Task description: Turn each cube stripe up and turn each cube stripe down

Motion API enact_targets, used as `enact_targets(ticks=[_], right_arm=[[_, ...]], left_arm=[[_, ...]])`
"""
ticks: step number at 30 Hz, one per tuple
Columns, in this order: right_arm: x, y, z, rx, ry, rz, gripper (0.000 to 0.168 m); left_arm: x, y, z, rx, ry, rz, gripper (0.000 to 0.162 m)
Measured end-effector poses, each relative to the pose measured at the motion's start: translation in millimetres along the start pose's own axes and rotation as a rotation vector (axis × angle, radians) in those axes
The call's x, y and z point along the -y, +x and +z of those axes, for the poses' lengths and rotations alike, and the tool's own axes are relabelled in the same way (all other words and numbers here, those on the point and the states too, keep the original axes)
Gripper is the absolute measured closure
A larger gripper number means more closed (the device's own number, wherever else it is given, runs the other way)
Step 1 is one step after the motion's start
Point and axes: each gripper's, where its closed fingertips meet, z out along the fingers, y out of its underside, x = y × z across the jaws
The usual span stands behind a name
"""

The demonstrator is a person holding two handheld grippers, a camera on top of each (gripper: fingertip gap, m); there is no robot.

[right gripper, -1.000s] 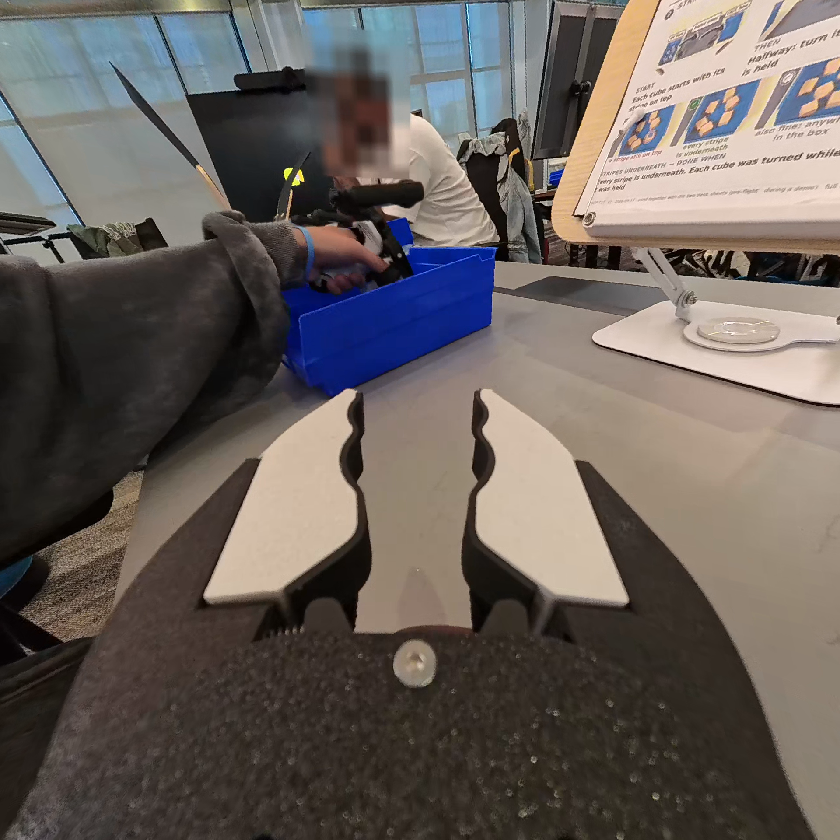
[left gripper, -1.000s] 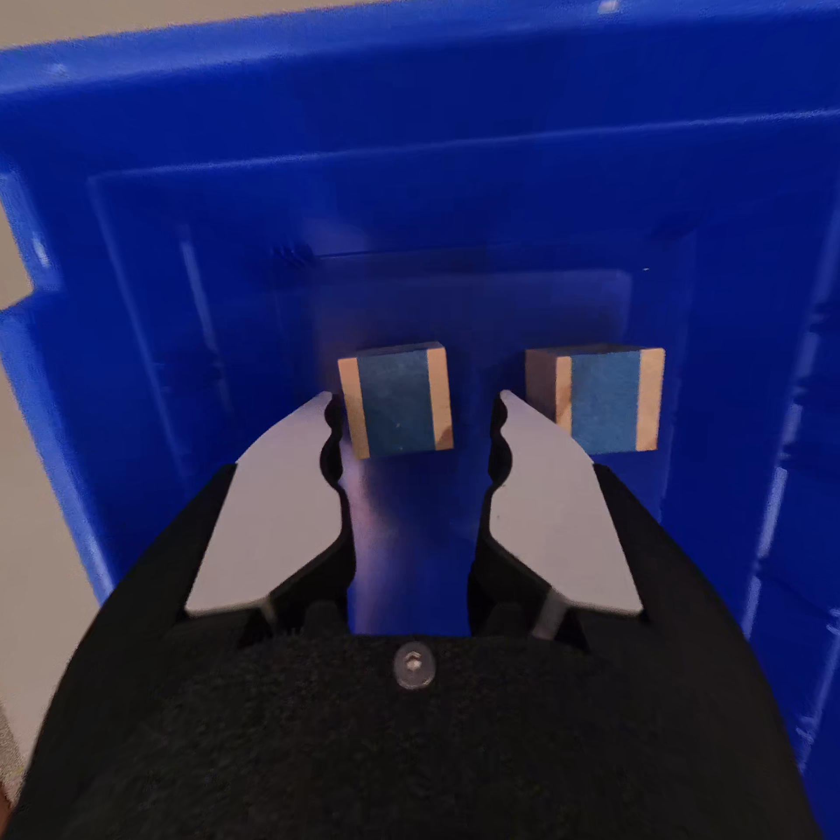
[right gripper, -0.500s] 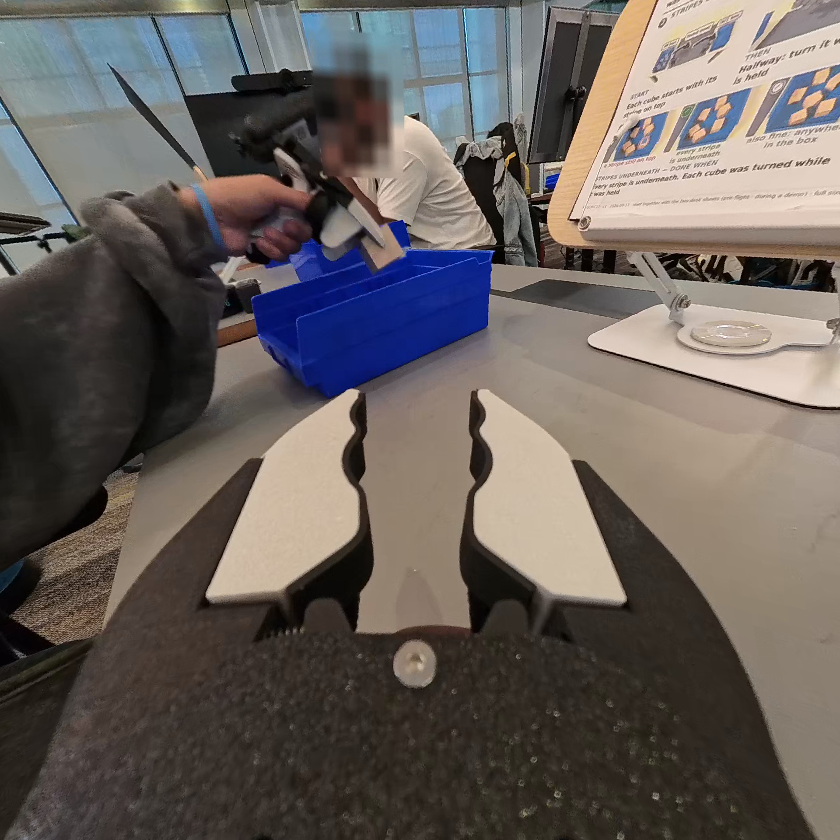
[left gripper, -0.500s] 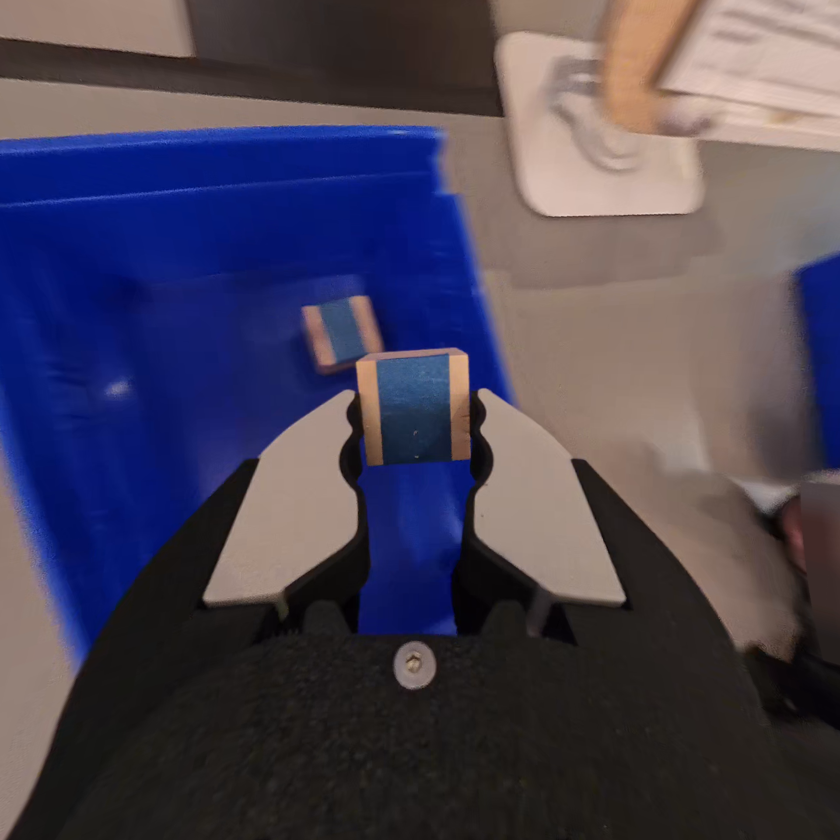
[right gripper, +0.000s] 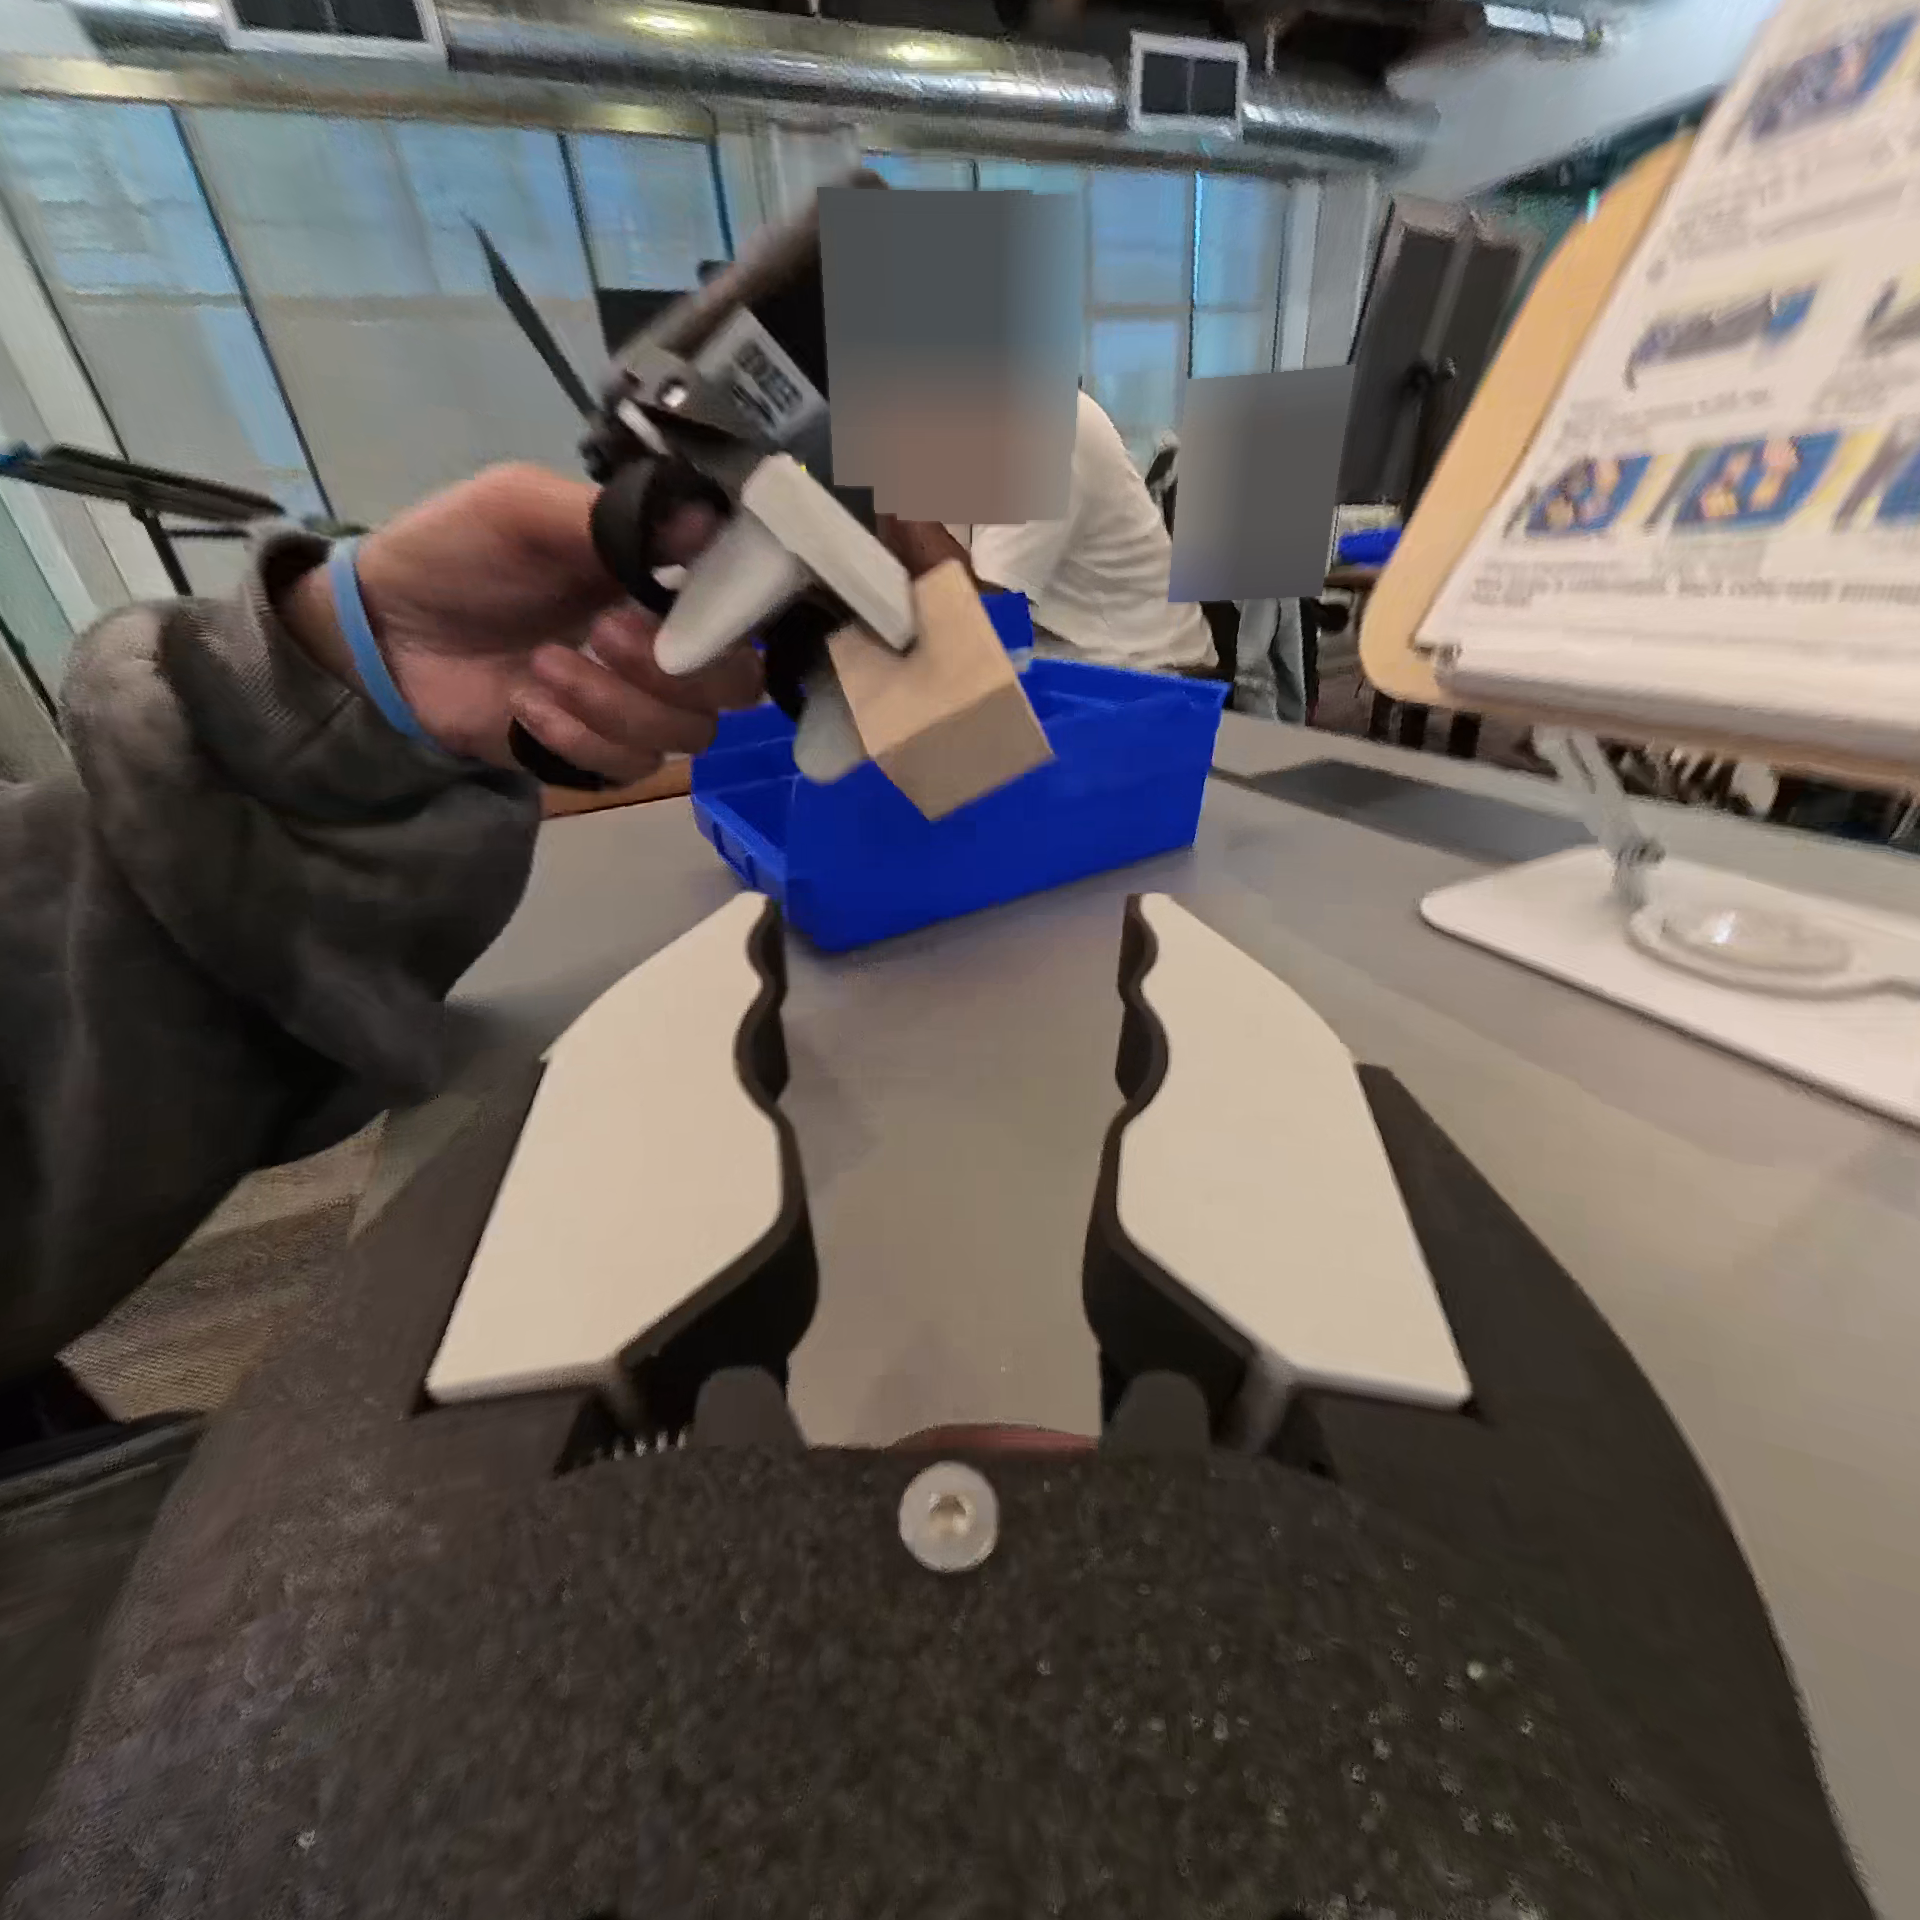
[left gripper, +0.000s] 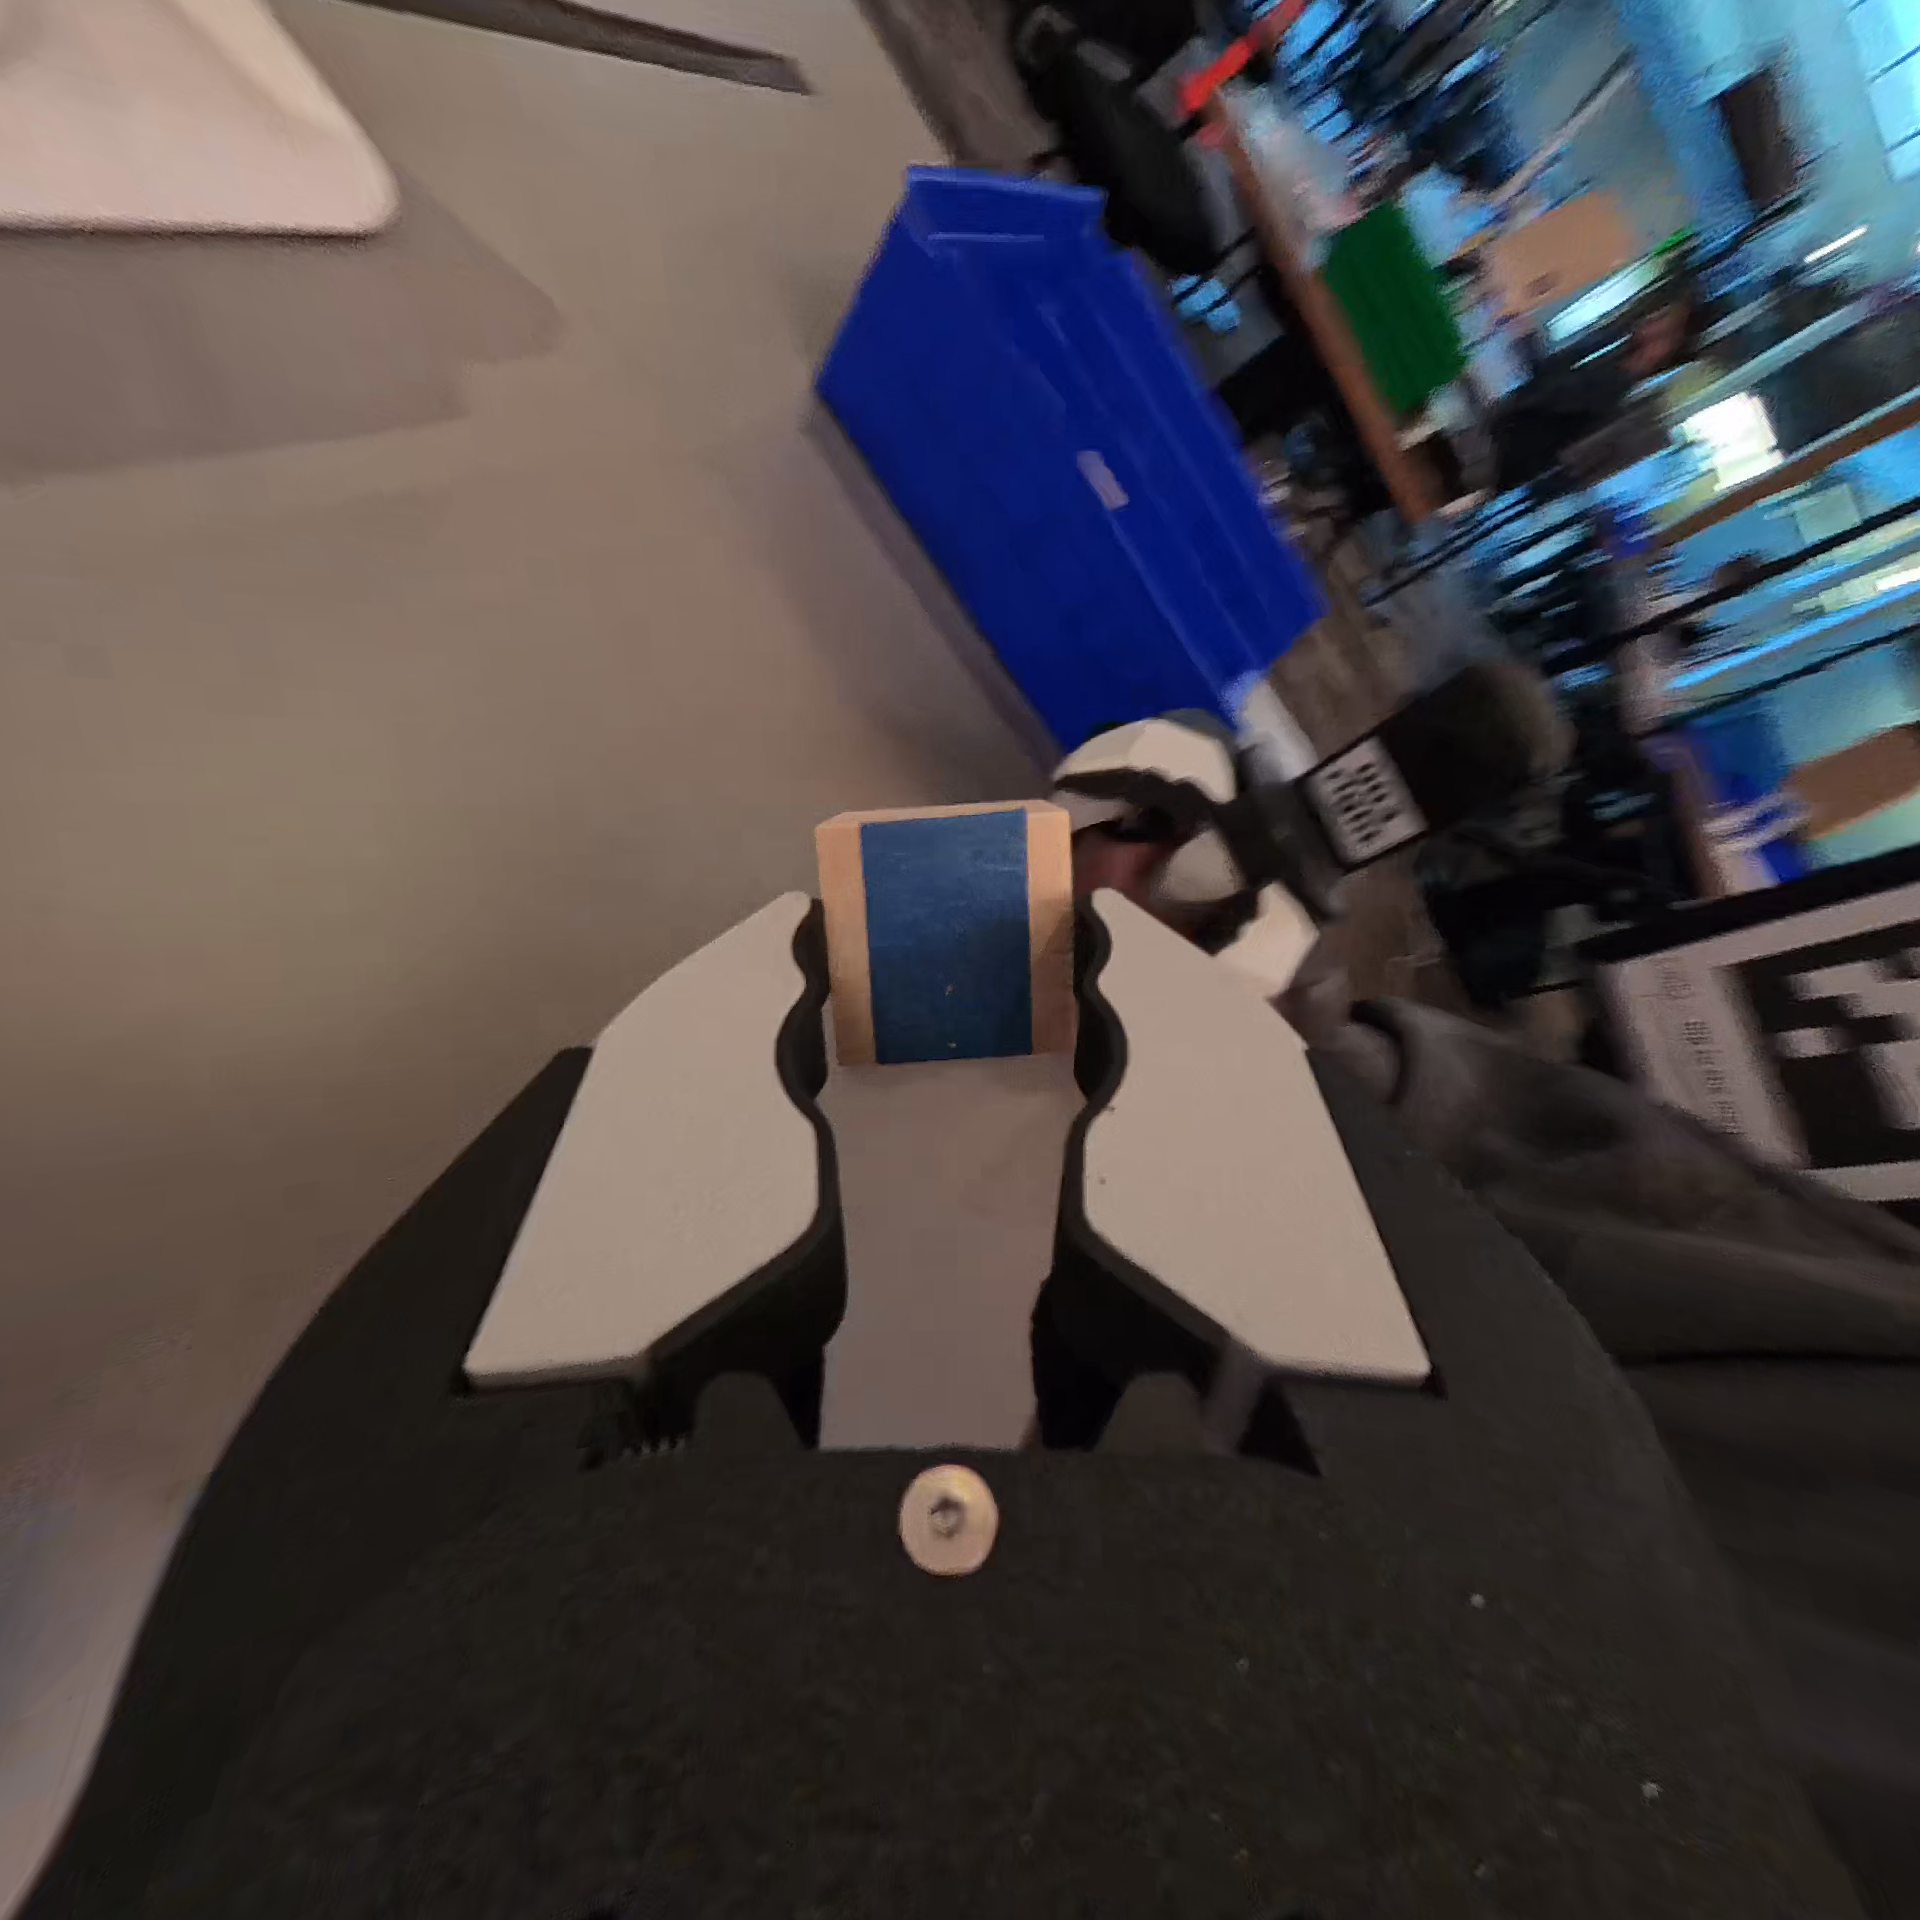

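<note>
Holding one cube (left gripper: 945, 935) pinched in our left gripper (left gripper: 943, 961) above the bin (right gripper: 987, 831), right gripper (right gripper: 951, 997) agape and empty, we judge rotation mid-turn; next: set it back stripe down.

This looks like an open office or lab floor set up for recording work. A grey table (right gripper: 1558, 1195) carries a blue bin (right gripper: 997, 842) at 12 o'clock and a white stand (right gripper: 1662, 935) holding an instruction sheet (right gripper: 1714, 436) at 2 o'clock. Behind run tall glass walls (right gripper: 343, 312), bare ceiling ducts (right gripper: 831, 52) at 12 o'clock, a dark monitor (right gripper: 1434, 343), and another seated person (right gripper: 1101, 561).
</note>
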Motion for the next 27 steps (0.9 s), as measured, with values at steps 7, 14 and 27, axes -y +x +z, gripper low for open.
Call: enact_targets(ticks=[7, 14, 27], right_arm=[[14, -12, -6, -0.052, -0.033, -0.302, 0.106], [0, -8, -3, -0.028, -0.152, -0.280, 0.102], [14, -12, -9, 0.017, -0.135, -0.232, 0.122]], left_arm=[[-9, 43, 38, -0.574, 0.073, -0.481, 0.118], [-37, 52, 64, -0.659, -0.030, -0.589, 0.118], [-50, 57, 46, -0.607, -0.006, -0.389, 0.096]])
